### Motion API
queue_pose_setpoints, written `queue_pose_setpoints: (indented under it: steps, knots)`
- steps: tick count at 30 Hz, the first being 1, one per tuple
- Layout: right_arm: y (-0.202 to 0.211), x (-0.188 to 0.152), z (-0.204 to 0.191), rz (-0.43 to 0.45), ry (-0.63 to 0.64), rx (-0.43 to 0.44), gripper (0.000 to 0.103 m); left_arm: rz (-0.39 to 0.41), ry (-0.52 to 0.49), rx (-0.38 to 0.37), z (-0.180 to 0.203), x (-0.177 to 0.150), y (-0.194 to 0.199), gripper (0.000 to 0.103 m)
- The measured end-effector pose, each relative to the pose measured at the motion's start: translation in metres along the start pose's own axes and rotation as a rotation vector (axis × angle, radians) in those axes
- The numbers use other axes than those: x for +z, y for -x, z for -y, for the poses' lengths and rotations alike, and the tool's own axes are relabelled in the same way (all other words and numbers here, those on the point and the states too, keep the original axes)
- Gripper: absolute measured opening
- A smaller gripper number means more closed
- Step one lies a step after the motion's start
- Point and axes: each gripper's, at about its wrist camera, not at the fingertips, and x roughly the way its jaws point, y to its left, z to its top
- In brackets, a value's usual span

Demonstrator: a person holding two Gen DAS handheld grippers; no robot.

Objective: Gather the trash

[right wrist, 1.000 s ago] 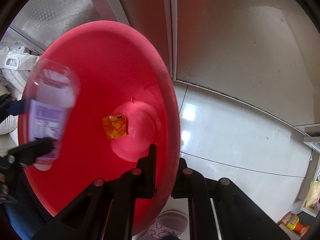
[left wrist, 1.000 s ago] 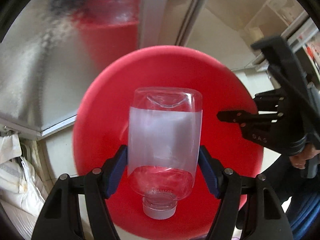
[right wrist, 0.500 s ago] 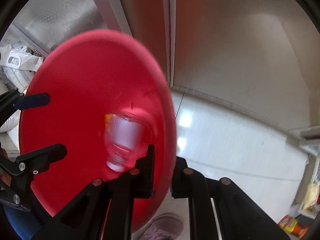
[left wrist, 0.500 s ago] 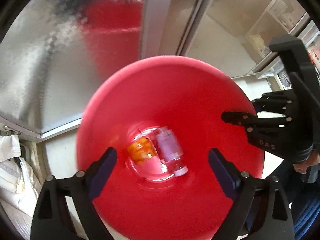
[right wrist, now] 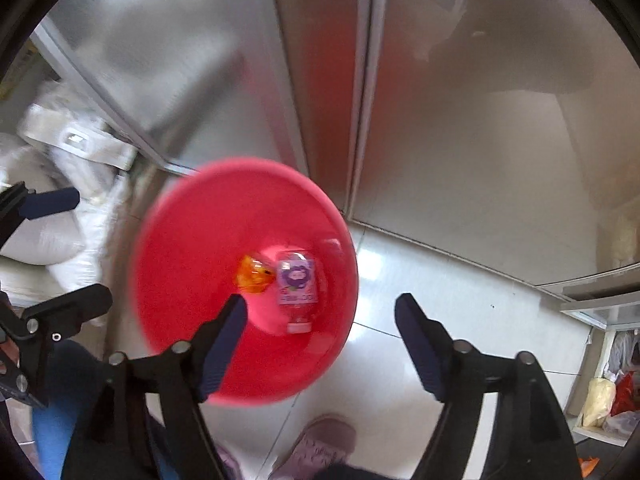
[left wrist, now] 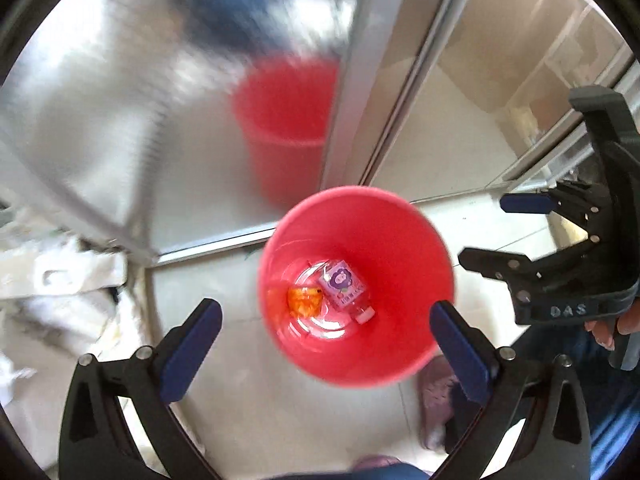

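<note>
Left tongs point(left wrist: 326, 336): gaped empty, just opened, nearer, bucket point(left wrist: 404, 232) below.
Right tongs point(right wrist: 320, 340): likewise released.
Bottle point(left wrist: 343, 290): lay lengthwise beside wrapper point(left wrist: 305, 302).

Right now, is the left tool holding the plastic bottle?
No. The left tool stands open and empty, and the plastic bottle lies at the bottom of the red bucket.

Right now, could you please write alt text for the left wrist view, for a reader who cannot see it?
A red bucket stands on a pale tiled floor, seen from above, with a clear bottle and an orange wrapper lying at its bottom. The left gripper frames it, open and empty; the right gripper is open at the right edge.
</note>
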Motion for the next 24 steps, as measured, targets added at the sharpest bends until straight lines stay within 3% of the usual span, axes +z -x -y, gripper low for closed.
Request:
queue_pose_setpoints:
  steps: [4, 7, 16, 24]
  knots:
    - [0.063, 0.005, -0.010, -0.016, 0.034, 0.018, 0.086, -0.015, 0.087, 0.000, 0.001, 0.014, 0.070, 0.103]
    - [0.119, 0.016, -0.025, -0.005, 0.022, 0.023, 0.094, -0.015, 0.129, -0.029, 0.007, 0.028, 0.132, 0.103]
    - [0.279, 0.048, -0.058, 0.051, 0.036, 0.033, 0.101, -0.003, 0.141, 0.034, 0.037, 0.071, 0.301, 0.103]
    - [0.370, 0.076, -0.072, 0.095, 0.068, 0.050, 0.102, 0.047, 0.184, 0.043, 0.054, 0.104, 0.409, 0.103]
